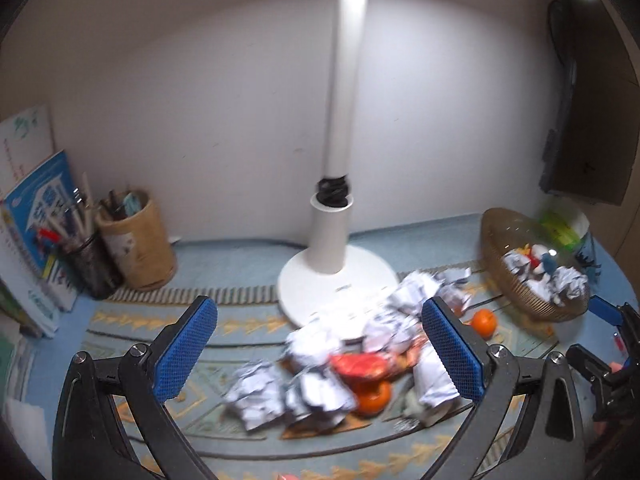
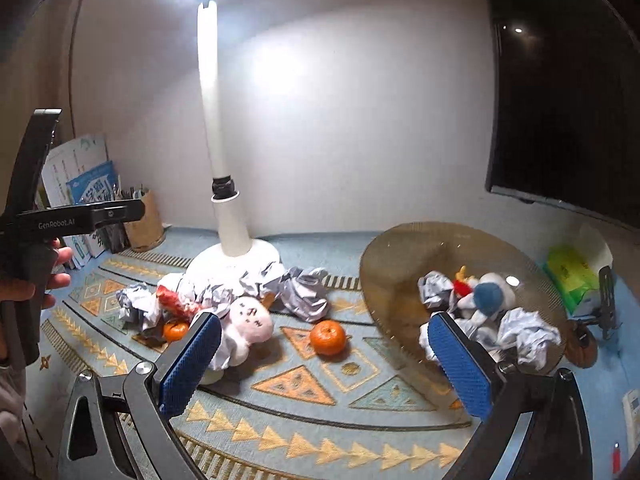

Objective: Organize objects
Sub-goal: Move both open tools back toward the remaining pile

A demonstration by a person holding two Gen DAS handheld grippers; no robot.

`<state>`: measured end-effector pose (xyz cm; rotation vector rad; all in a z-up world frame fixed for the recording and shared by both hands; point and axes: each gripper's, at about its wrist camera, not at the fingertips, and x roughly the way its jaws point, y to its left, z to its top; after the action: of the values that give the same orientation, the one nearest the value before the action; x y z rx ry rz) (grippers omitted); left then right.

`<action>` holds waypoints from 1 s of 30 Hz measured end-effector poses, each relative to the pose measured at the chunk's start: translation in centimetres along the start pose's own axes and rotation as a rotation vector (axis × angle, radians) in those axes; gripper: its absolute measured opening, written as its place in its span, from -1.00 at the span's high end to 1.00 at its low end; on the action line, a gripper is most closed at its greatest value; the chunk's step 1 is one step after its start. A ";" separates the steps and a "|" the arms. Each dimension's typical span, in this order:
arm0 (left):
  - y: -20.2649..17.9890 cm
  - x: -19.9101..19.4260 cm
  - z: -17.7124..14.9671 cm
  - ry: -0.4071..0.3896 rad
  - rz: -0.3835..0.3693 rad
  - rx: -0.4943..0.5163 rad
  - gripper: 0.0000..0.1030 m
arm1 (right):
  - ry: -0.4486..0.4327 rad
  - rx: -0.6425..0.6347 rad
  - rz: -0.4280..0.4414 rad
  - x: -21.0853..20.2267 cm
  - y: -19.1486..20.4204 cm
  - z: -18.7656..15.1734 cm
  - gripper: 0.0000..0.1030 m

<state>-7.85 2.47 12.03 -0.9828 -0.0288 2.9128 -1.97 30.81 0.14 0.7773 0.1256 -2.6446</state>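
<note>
A heap of crumpled paper balls [image 1: 316,368] lies on the patterned mat by the lamp base, with a red wrapper [image 1: 360,366], a tangerine [image 1: 374,398] and a pink plush toy [image 2: 250,322] among it. Another tangerine [image 2: 328,337] lies alone on the mat. A brown glass bowl [image 2: 384,276] at the right holds paper balls and small plush toys. My left gripper [image 1: 320,348] is open and empty above the heap. My right gripper [image 2: 324,360] is open and empty, between the lone tangerine and the bowl.
A white lamp [image 1: 336,268] stands behind the heap. Pen holders [image 1: 136,240] and books [image 1: 40,216] stand at the back left. A green packet [image 2: 572,276] lies behind the bowl. A dark screen [image 2: 568,100] hangs at the right.
</note>
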 end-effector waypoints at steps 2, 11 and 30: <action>2.3 0.4 -2.6 0.039 0.043 -0.013 -0.99 | 0.054 0.011 0.005 1.3 0.6 -1.6 -1.00; 7.2 5.6 -11.9 0.260 0.084 -0.063 -0.99 | 0.207 0.080 -0.044 6.0 -1.3 -5.7 -1.00; 6.8 9.7 -8.8 0.286 0.041 0.009 -1.00 | 0.356 0.154 -0.192 14.6 -1.4 -2.6 -1.00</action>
<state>-10.66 -3.64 -1.10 -1.4021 0.0203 2.7738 -12.50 27.72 -9.96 1.3458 0.0948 -2.6887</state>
